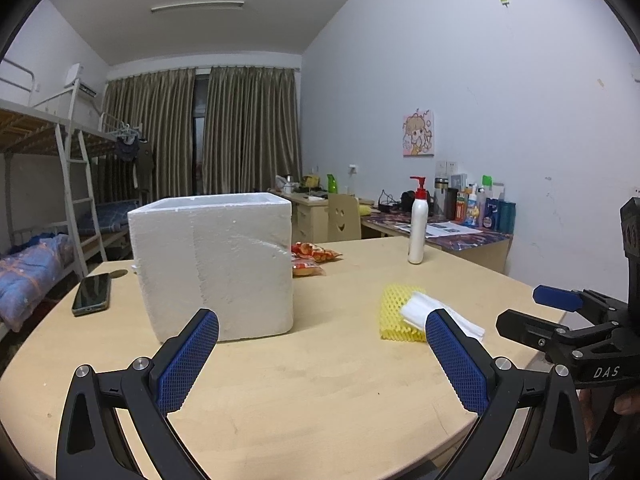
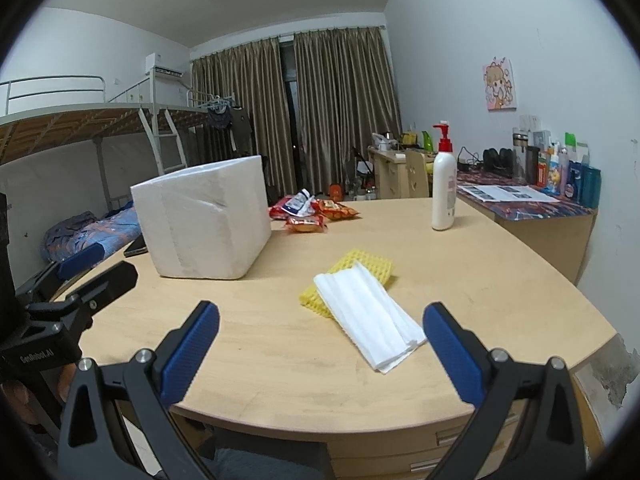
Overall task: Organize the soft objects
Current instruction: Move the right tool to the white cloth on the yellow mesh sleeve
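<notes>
A white foam sheet (image 2: 370,318) lies folded on top of a yellow foam net (image 2: 360,266) on the round wooden table (image 2: 280,360). In the left wrist view the same yellow net (image 1: 394,314) and white sheet (image 1: 424,306) sit to the right of a white styrofoam box (image 1: 216,264). My left gripper (image 1: 322,360) hovers open above the table's near side, nothing between its fingers. My right gripper (image 2: 320,348) is open too, just short of the white sheet, holding nothing. The box (image 2: 204,216) stands left of the sheet in the right wrist view.
Red and orange snack packets (image 2: 316,214) lie behind the box. A white pump bottle (image 2: 444,184) stands at the far right of the table. A dark phone (image 1: 92,294) lies left of the box. A cluttered desk (image 2: 520,196) runs along the right wall, a bunk bed (image 1: 60,184) at left.
</notes>
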### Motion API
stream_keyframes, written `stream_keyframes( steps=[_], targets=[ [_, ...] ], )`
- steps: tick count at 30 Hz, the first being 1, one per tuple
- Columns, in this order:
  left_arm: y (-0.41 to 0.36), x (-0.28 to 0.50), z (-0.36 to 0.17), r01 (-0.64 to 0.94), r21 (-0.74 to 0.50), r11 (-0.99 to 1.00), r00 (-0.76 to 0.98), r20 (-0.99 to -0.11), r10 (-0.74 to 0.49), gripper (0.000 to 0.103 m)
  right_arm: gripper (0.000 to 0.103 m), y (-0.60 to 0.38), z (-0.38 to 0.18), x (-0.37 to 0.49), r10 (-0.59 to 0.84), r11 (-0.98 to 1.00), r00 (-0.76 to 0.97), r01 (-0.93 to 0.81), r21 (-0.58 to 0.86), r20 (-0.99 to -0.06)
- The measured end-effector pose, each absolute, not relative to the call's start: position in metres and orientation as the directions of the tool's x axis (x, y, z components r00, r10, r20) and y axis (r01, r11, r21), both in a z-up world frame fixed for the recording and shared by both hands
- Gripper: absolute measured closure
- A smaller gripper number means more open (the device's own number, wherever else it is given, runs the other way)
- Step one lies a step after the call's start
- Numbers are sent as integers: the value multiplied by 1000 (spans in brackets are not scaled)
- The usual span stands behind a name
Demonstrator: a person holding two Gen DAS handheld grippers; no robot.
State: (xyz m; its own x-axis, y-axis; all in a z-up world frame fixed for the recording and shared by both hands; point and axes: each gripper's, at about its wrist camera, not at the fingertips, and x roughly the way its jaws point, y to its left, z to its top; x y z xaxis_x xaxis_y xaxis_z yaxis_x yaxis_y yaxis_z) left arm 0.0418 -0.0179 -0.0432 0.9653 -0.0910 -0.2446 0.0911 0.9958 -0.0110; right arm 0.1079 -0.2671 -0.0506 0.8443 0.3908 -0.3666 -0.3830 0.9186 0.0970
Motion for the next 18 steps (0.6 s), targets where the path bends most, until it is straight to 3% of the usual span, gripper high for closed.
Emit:
stream_keyframes(
  steps=[18],
  targets=[
    [-29, 92, -54, 142, -11, 990, 947, -289, -140, 0, 0, -273, -63, 139, 363, 930, 830, -354, 103, -425]
  ],
)
